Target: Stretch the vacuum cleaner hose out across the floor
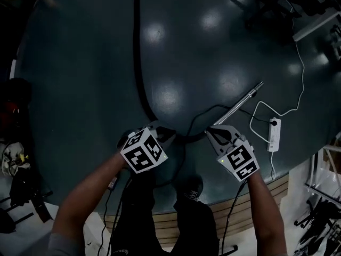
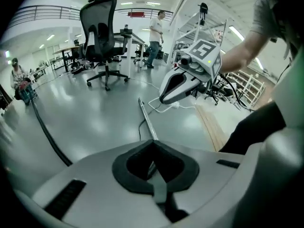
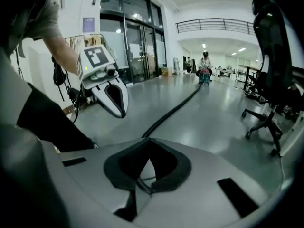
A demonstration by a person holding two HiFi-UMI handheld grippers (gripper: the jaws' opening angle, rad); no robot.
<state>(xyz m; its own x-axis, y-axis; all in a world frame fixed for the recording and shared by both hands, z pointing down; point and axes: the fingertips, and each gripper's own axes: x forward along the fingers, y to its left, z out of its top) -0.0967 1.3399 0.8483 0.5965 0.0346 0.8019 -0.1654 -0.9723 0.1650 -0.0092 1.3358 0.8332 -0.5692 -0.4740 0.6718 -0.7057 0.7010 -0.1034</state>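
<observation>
The vacuum cleaner hose (image 1: 136, 52) lies on the dark floor (image 1: 213, 52), a long black line from the far side that bends near the person's feet and curls right toward the metal wand (image 1: 240, 103), left of a white power strip (image 1: 274, 135). The left gripper (image 1: 162, 131) and right gripper (image 1: 213, 135) hang above that near bend; the fingers of both are closed on nothing. The hose looks light and limp, likely to drag easily but spring back into its curve, and its round wall may slip in a loose pinch. The firmest hold is probably the near end, by the stiffer part that meets the wand
</observation>
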